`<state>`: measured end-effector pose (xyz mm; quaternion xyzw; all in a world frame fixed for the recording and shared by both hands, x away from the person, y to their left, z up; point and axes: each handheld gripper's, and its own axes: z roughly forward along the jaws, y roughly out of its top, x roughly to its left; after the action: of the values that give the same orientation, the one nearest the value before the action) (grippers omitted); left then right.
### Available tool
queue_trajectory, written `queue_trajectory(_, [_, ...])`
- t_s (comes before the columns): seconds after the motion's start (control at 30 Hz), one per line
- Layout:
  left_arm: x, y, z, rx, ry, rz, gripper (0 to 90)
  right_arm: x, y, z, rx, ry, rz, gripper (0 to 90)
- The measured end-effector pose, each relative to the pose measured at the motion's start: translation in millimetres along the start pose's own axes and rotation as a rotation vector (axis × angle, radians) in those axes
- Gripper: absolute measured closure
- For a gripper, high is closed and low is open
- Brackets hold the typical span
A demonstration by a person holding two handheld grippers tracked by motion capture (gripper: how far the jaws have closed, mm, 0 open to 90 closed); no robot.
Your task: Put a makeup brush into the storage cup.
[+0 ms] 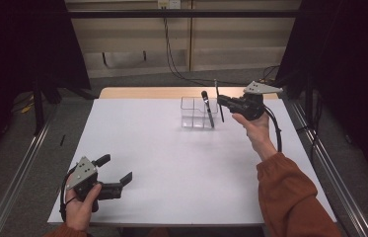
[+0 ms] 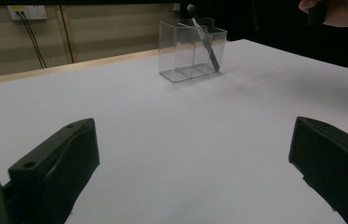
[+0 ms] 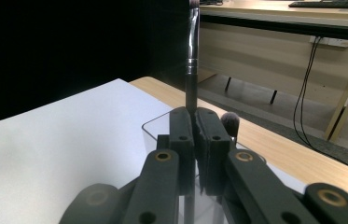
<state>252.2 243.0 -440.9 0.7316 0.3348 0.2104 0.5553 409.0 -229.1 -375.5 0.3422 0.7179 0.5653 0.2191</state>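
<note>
My left gripper [image 1: 117,173] idles open, empty; right gripper [image 1: 219,101] pinches a makeup brush [image 1: 218,101] — tilted, it could clip the clear organizer [image 1: 191,116] rim.

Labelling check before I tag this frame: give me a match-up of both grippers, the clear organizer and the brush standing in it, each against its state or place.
1 left gripper
2 right gripper
3 clear organizer
4 leaning brush

a far side of the table
b propped inside a compartment
c jaws wide open, nothing between
d shut on an upright thin brush

Pairs: 1-c, 2-d, 3-a, 4-b
</note>
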Motion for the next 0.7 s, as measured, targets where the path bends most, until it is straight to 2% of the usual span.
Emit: queue_trajectory(0.7, [0.1,0.3,-0.1,0.003,-0.002,0.010,1.7,-10.1,10.4,33.9,0.007,-0.051,0.020,86.0])
